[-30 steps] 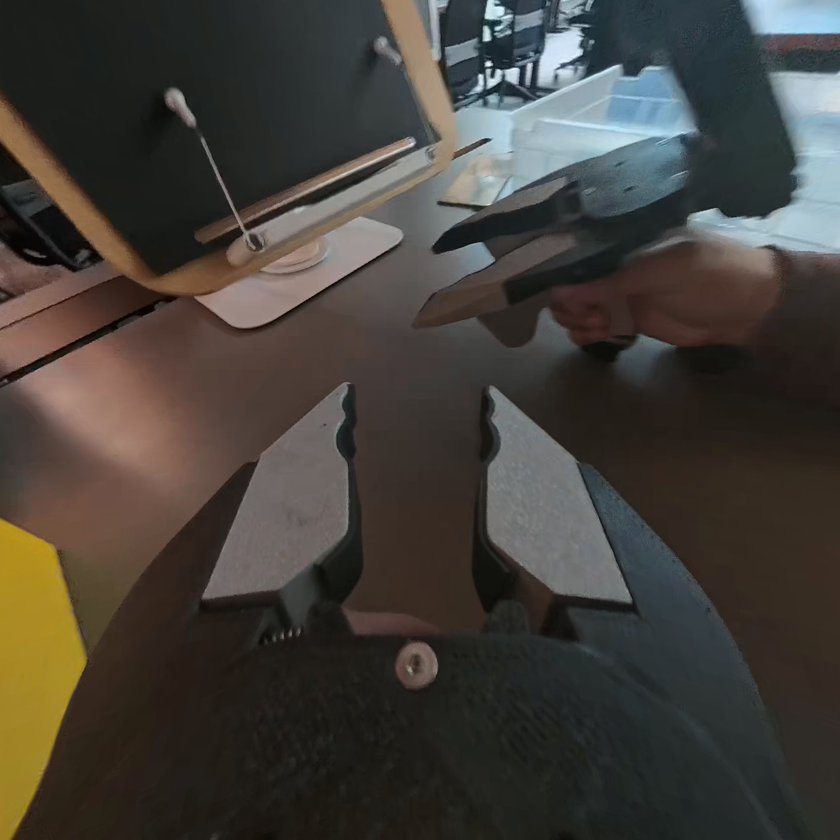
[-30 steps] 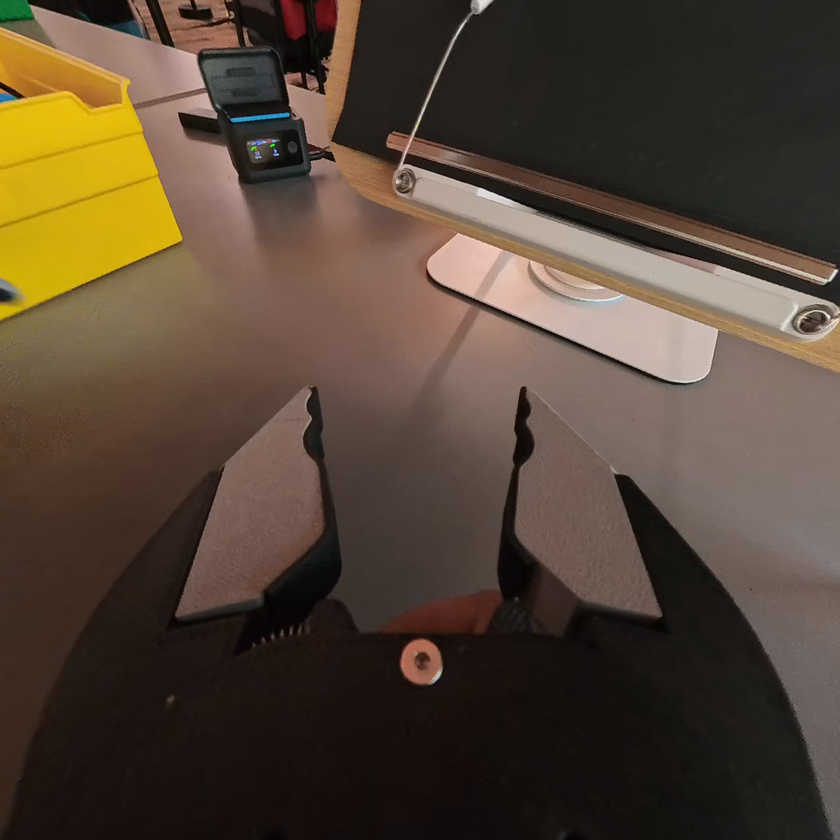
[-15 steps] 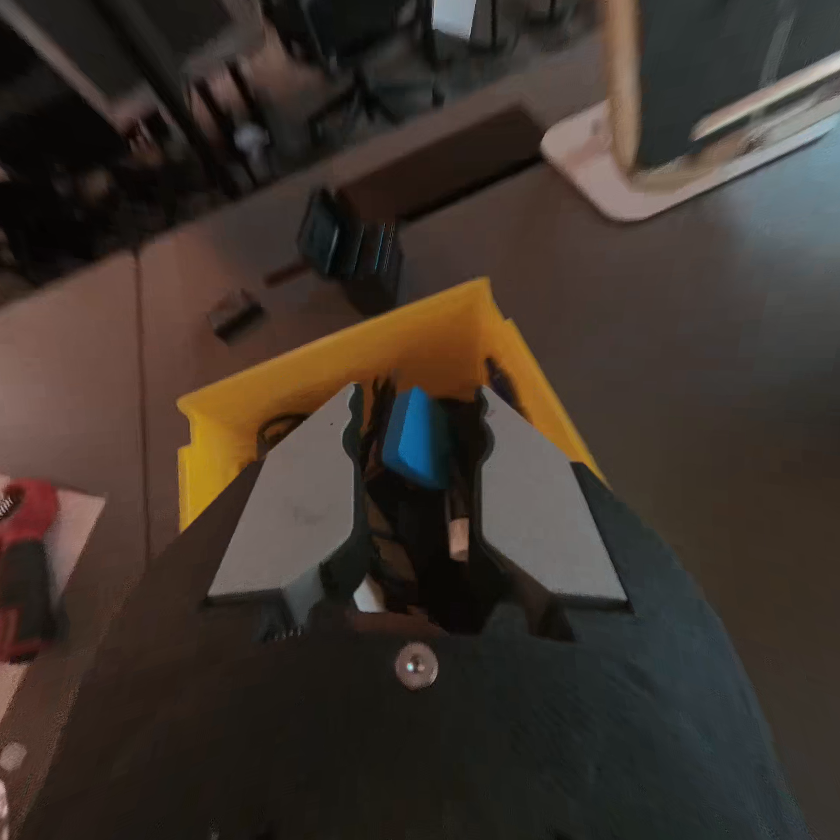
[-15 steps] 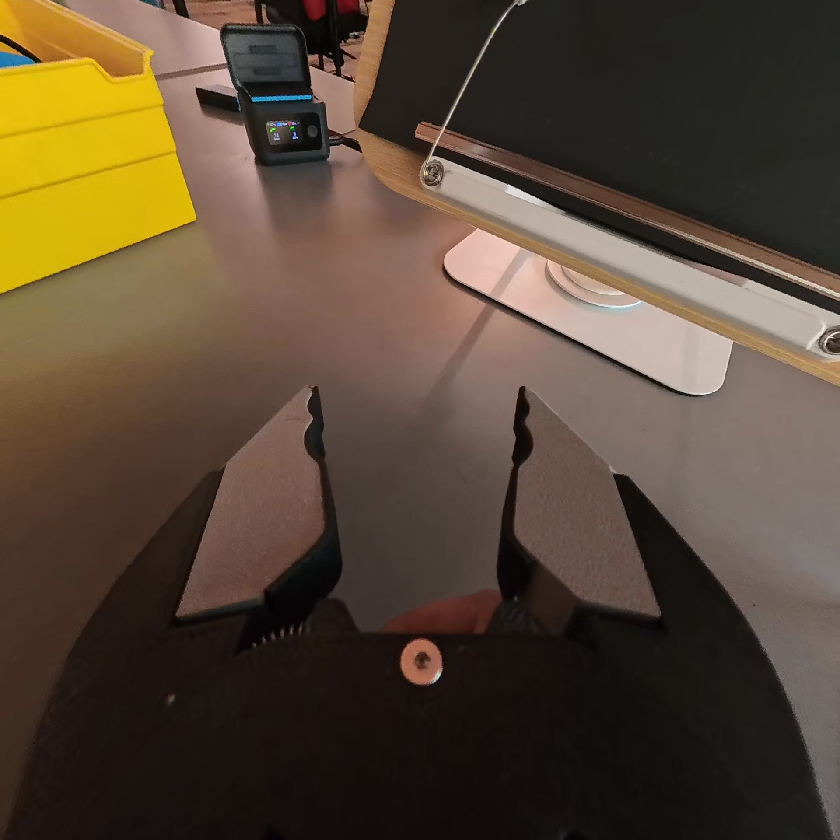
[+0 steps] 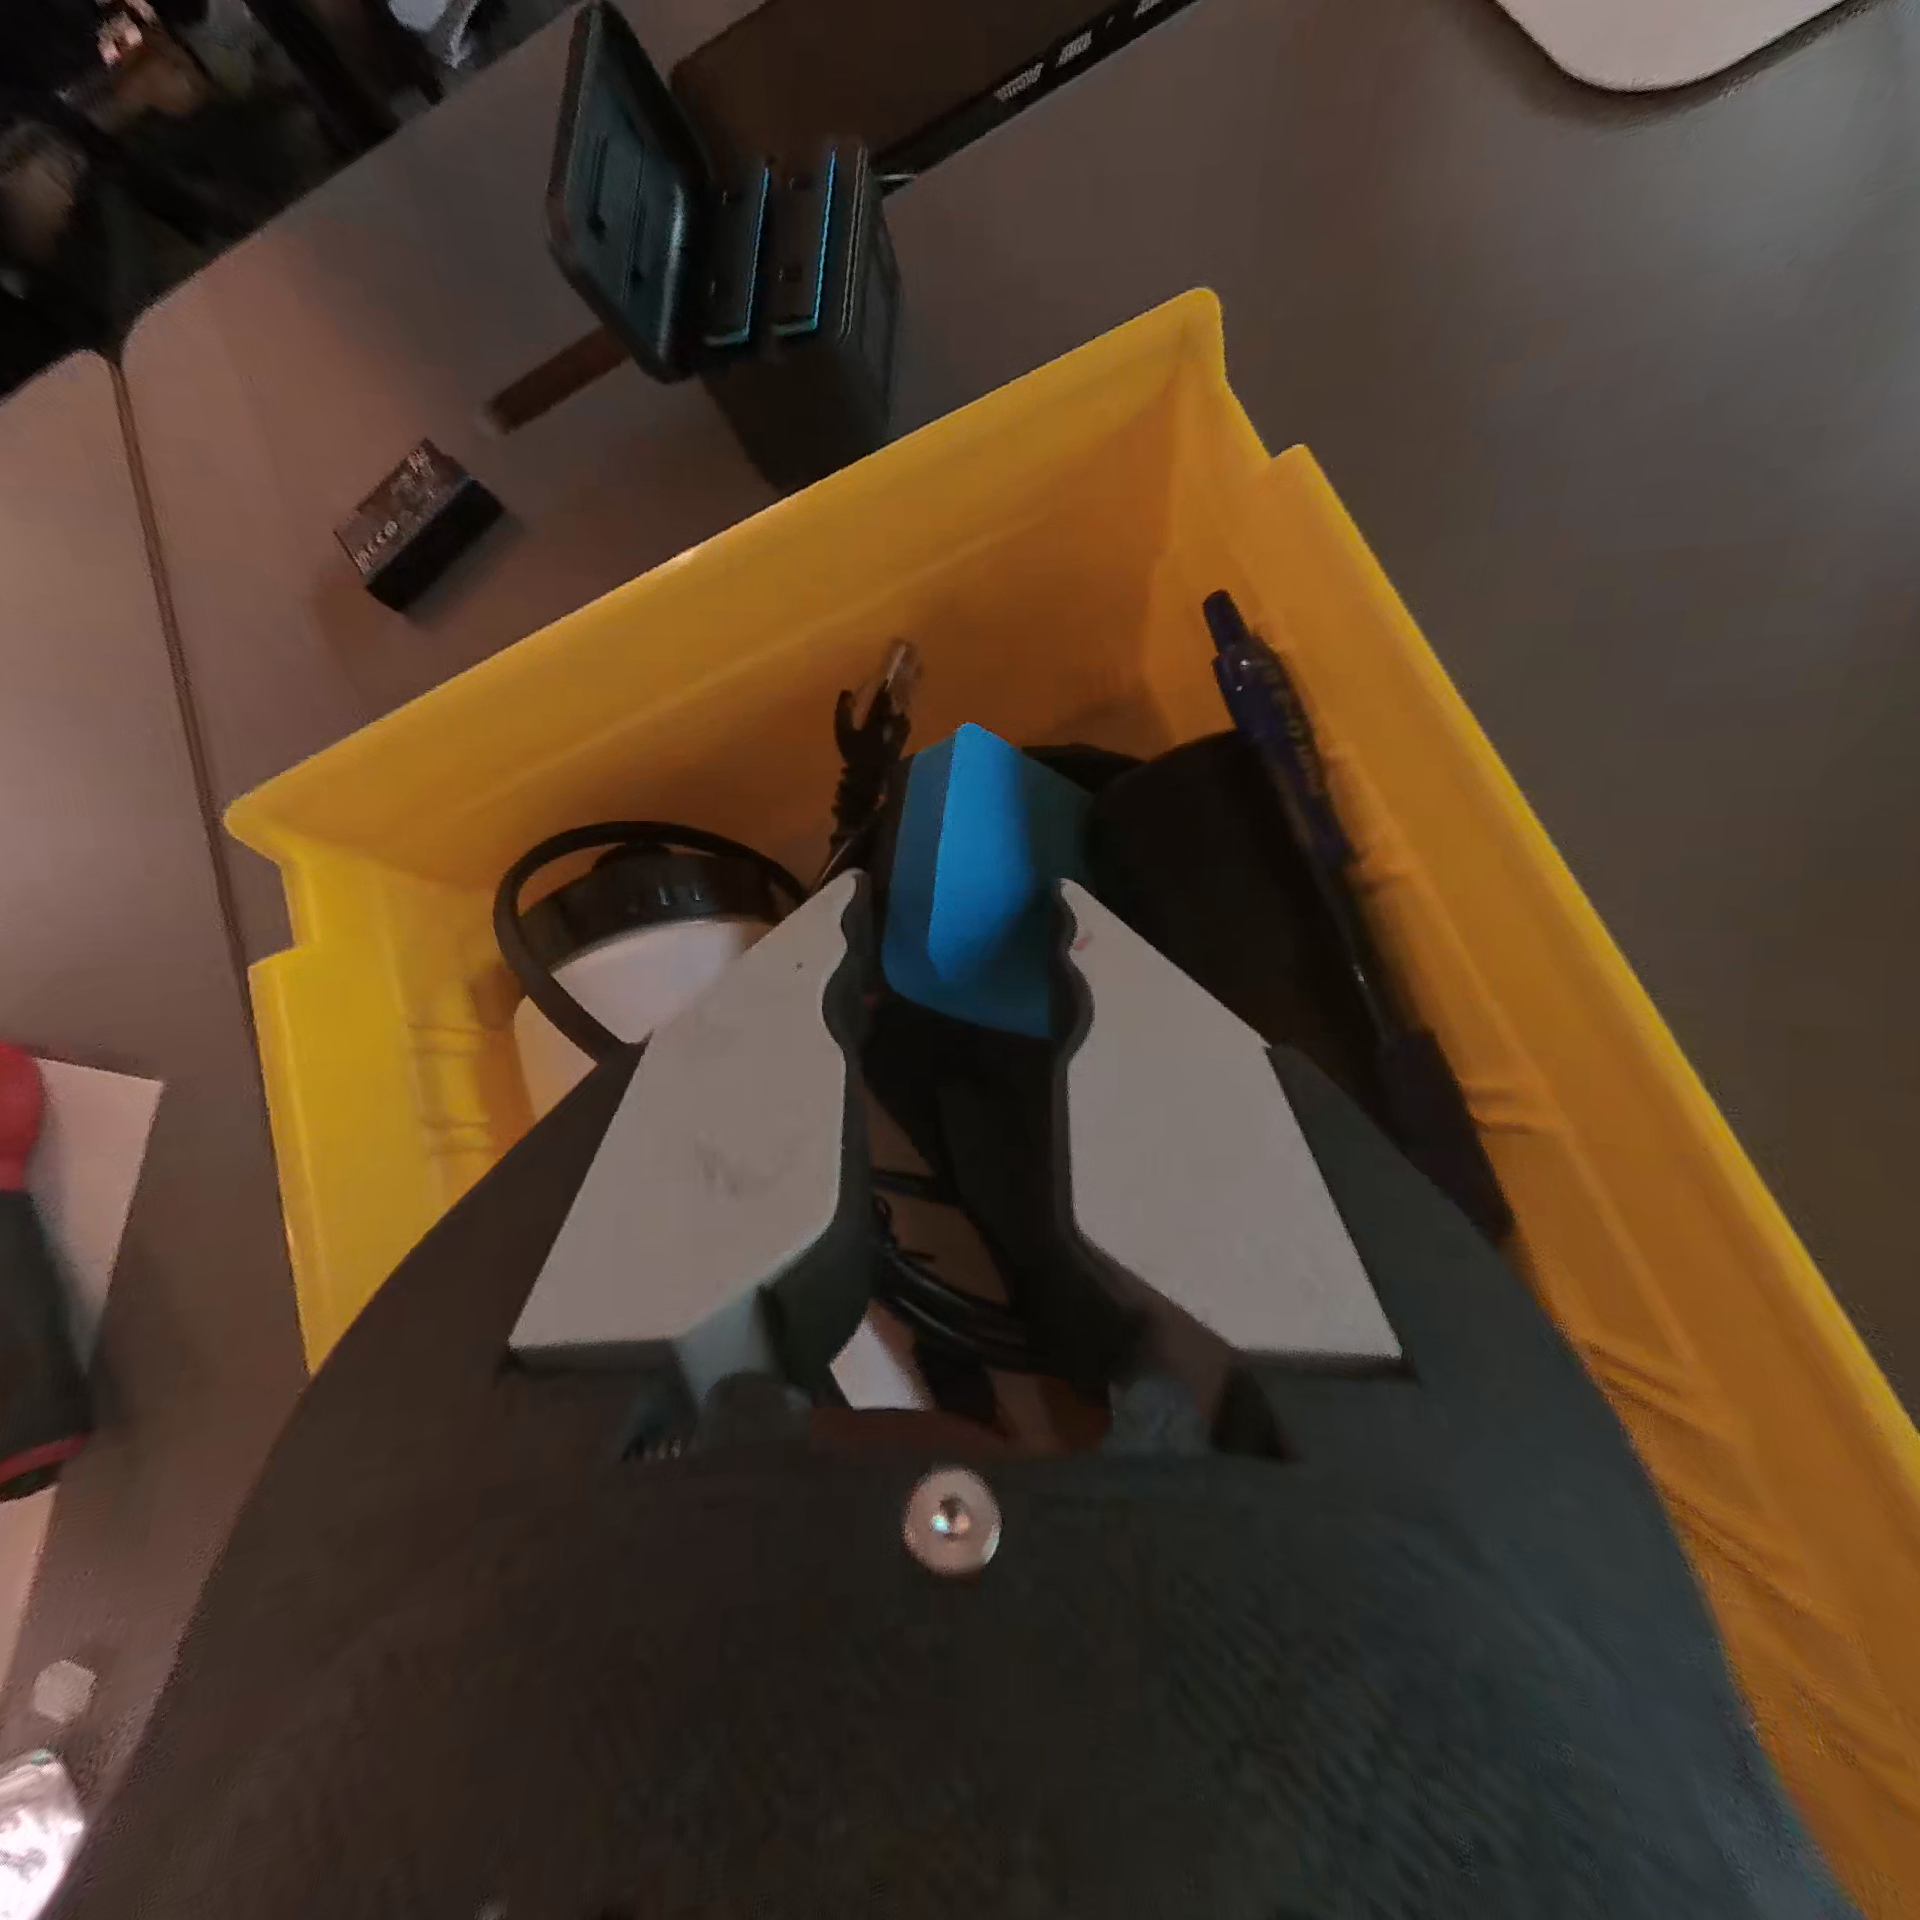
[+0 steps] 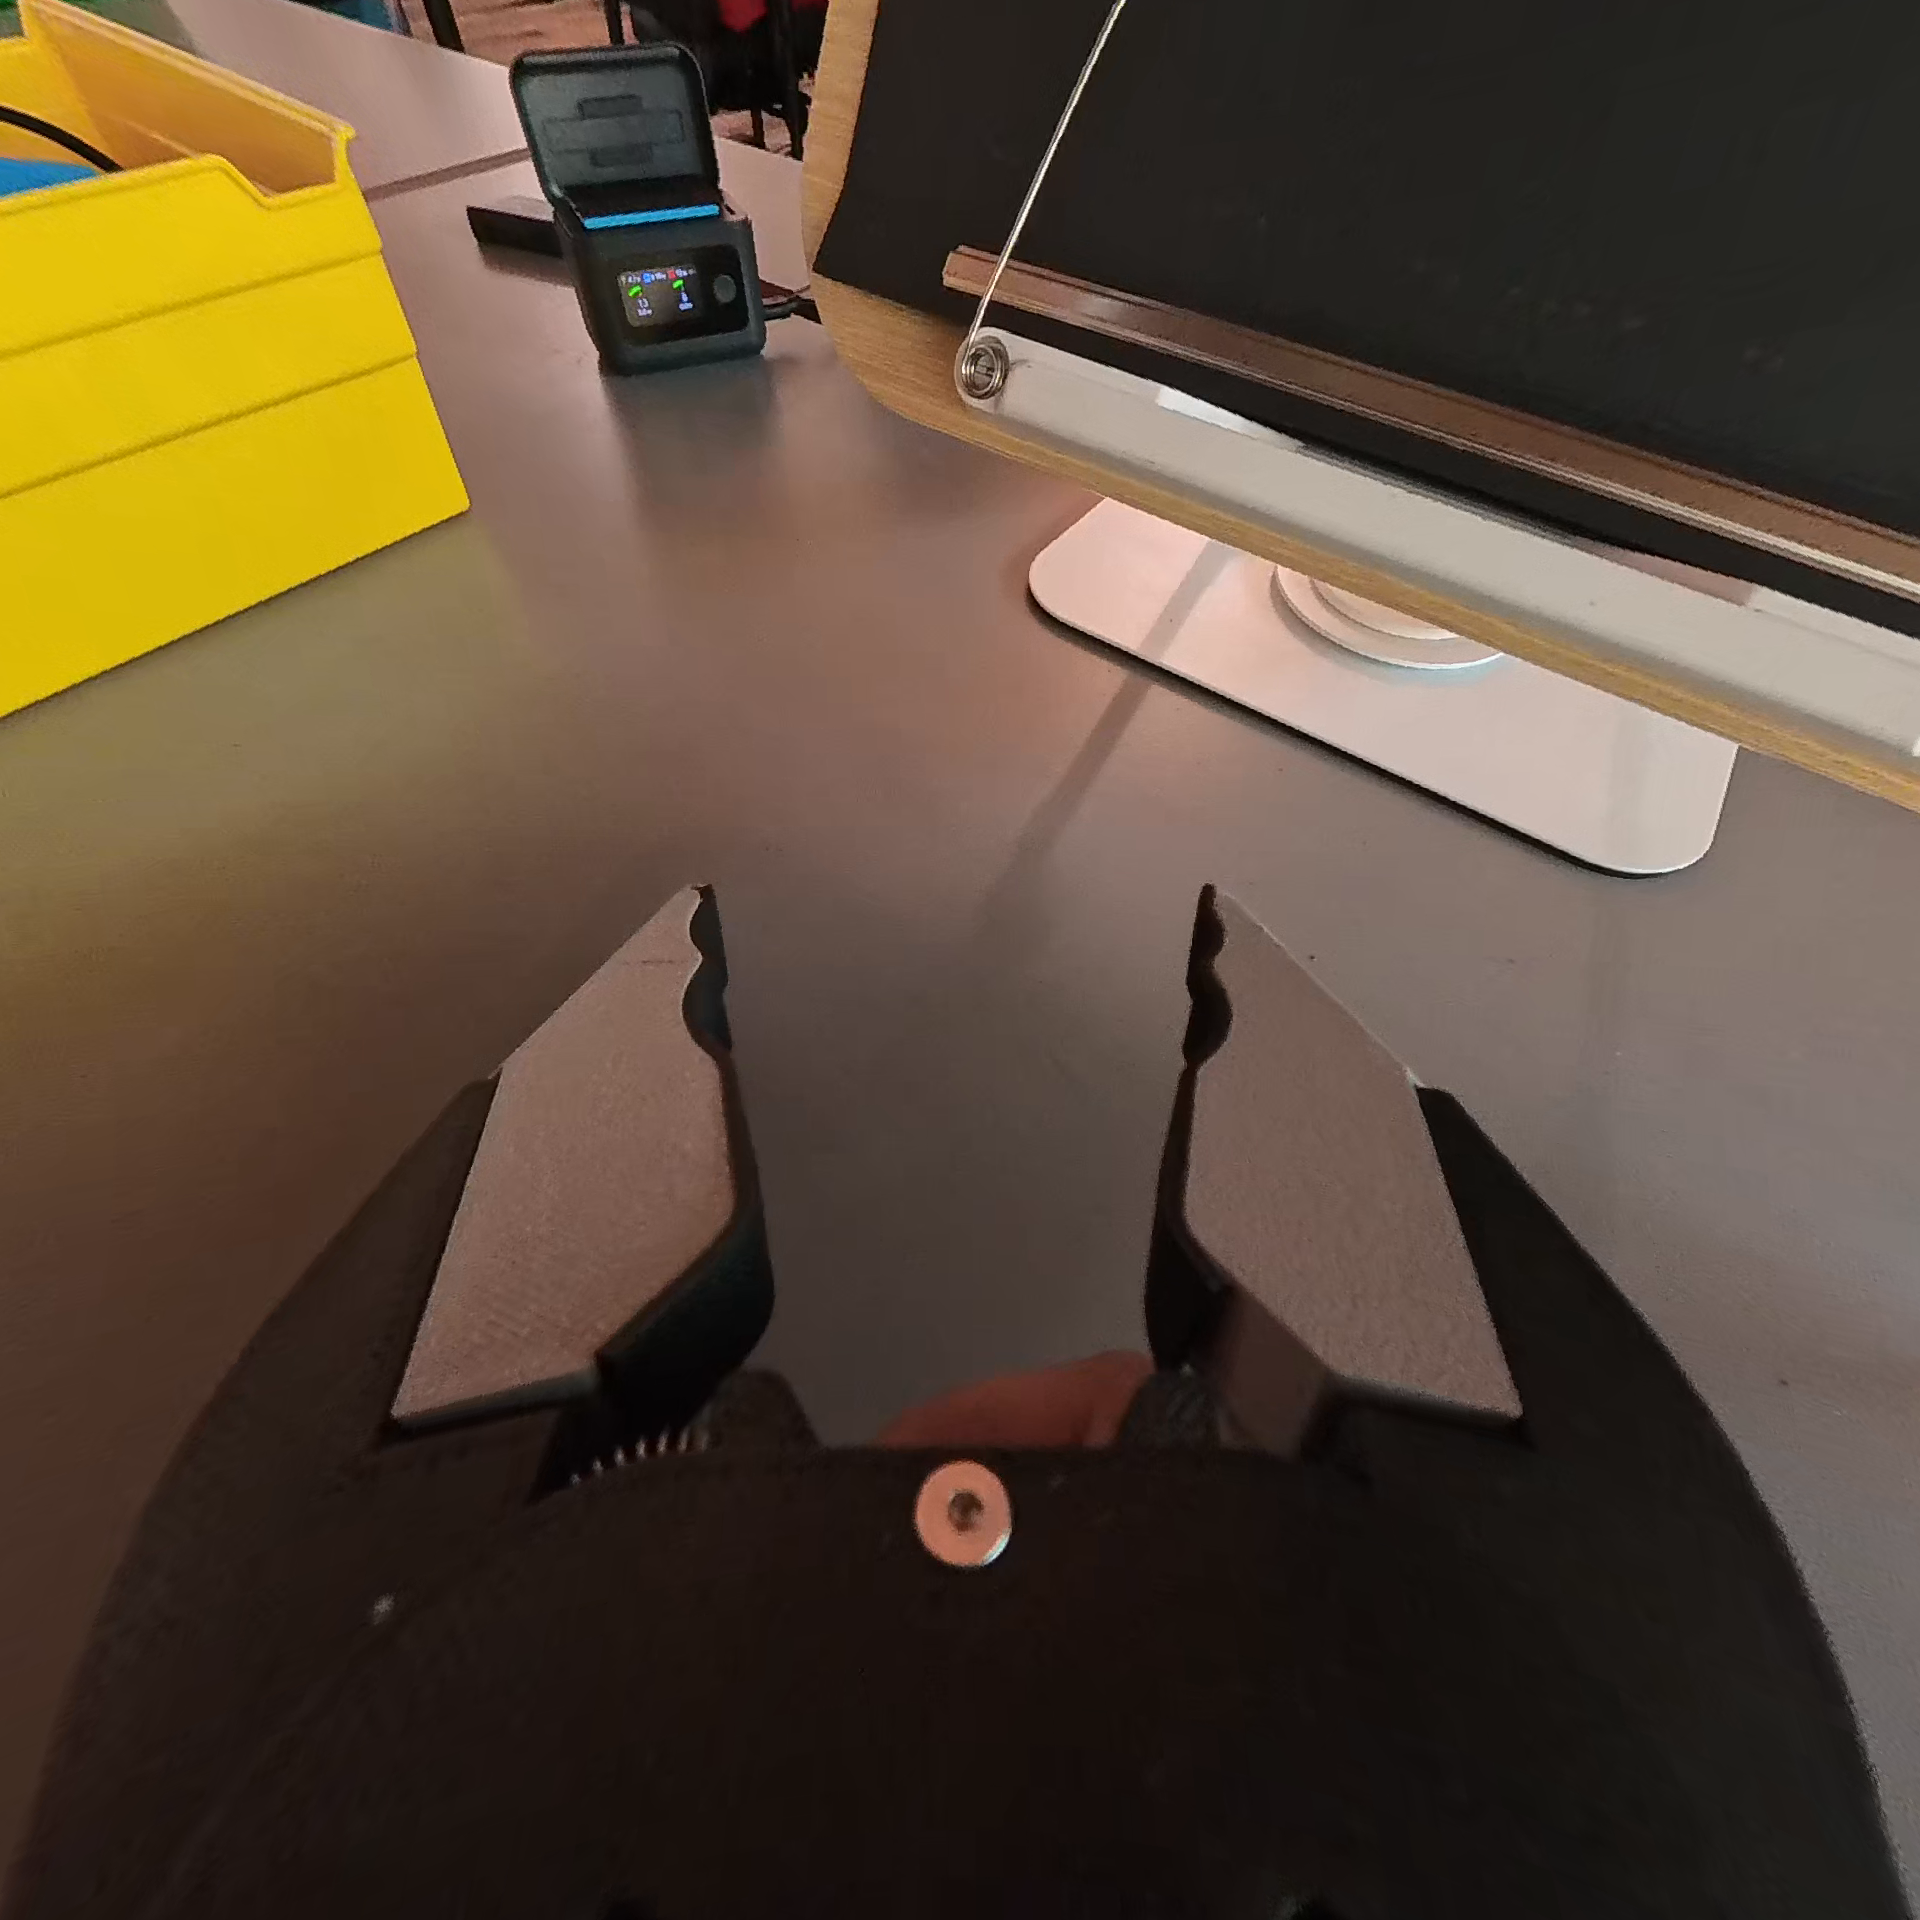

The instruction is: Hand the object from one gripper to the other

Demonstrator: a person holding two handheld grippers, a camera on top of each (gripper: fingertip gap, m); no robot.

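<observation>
In the left wrist view, a blue block-shaped object (image 5: 977, 883) lies in a yellow bin (image 5: 727, 582) among black cables. My left gripper (image 5: 961, 904) reaches down into the bin. Its fingertips are closed against both sides of the blue object, which still rests among the bin's contents. In the right wrist view, my right gripper (image 6: 956, 914) is open and empty, low over the dark table (image 6: 831, 675). The yellow bin (image 6: 208, 416) stands to its far left, with a sliver of the blue object (image 6: 31, 177) showing over the rim.
The bin also holds a dark blue pen (image 5: 1288, 769) and a white round item (image 5: 644, 966) ringed by black cable. A black case with a small screen (image 6: 665, 281) stands behind the bin. A tilted black board on a white base (image 6: 1403, 707) stands at the right. The gap from one gripper's tips to the other's is roughly 35 centimetres.
My left gripper swung left from the table to the yellow bin, dropped into it and narrowed its jaws onto the blue object. My right gripper drifted slightly and stayed open.
</observation>
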